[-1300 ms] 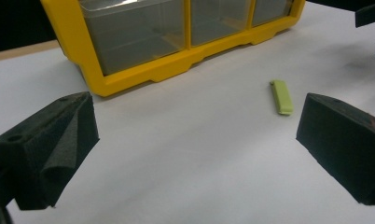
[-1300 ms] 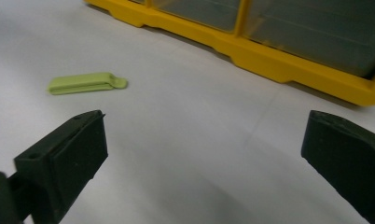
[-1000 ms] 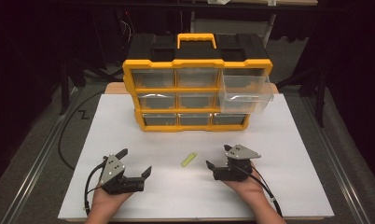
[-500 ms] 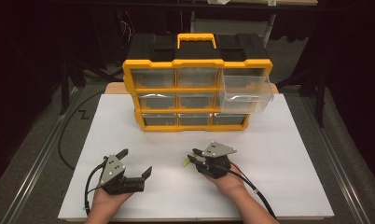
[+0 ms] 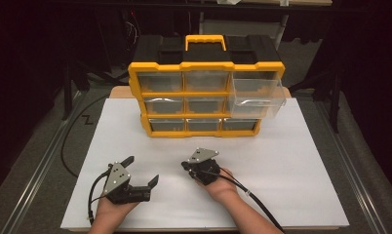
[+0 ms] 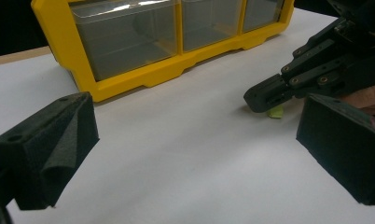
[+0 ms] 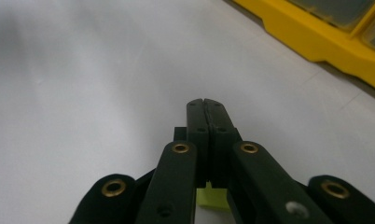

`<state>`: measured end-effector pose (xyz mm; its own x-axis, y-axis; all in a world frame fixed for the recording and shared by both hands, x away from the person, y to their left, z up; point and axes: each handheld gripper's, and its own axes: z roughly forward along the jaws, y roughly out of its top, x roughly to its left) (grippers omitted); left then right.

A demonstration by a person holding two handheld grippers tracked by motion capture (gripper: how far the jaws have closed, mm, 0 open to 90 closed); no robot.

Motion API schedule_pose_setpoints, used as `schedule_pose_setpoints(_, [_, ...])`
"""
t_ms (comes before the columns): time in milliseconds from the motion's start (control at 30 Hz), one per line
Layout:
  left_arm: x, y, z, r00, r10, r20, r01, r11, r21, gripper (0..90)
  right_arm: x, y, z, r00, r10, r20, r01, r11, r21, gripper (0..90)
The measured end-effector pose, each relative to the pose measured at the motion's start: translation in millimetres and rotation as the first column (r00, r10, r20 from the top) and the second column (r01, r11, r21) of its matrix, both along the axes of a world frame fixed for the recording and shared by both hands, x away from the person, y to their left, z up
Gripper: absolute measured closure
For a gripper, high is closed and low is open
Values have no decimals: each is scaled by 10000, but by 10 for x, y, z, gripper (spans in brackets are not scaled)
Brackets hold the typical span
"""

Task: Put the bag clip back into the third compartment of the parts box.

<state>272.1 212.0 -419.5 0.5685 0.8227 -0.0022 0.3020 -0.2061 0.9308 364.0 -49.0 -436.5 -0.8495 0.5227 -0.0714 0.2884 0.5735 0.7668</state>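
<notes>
**Right tongs closed over small green piece; left tongs idle and wide**

The right gripper (image 5: pixel 188 165) is seen at lower centre of the high view, tips aimed left across the white table sheet (image 5: pixel 301 161). Its jaws have just been closing and are now pressed together, tips touching, as seen in the right gripper view (image 7: pixel 207 108). A small yellow-green piece (image 7: pixel 212 197) is seen at the bottom of that view, under the closed jaws rather than between the tips. In the left gripper view the same piece (image 6: pixel 275 112) lies on the sheet, peeking out just below the right gripper's tip (image 6: pixel 260 97). Whether it is actually pinched cannot be told; it looks more like it is lying under the jaws, so the grab is judged possibly missed.

The left gripper (image 5: pixel 141 170) is held at lower left of the high view, jaws wide apart, nothing between them (image 6: pixel 190 140). It is likely parked there to stay out of the way.

The yellow drawer box (image 5: pixel 206 68) stands at upper centre of the high view. One clear drawer (image 5: pixel 260 92) is pulled out at its right side, probably left open to receive the piece. The piece is well apart from that drawer.
</notes>
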Motion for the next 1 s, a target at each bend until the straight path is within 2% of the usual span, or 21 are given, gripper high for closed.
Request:
schedule_pose_setpoints(100, [4,-2,-1,10000,-14,-18,14,10000,0,3,-2,-17,-8,9999,16,-133,-20,9997,-257,900])
schedule_pose_setpoints(167, [2,-6,2,10000,-52,-30,52,10000,-53,4,-17,-18,-15,10000,53,-45,-55,9990,-443,900])
schedule_pose_setpoints(433, [-6,-9,10,10000,-90,32,90,9999,-130,3,-34,-45,-12,10000,10,-97,-16,9983,-591,900])
schedule_pose_setpoints(800, [-17,-45,11,9995,-298,61,297,9995,63,4,-75,-145,-2,9998,48,-170,-58,9983,-587,900])
schedule_pose_setpoints(1000, [-24,-43,19,9993,-354,99,354,9994,13,3,-125,-206,12,9997,115,-235,-131,9976,-677,900])
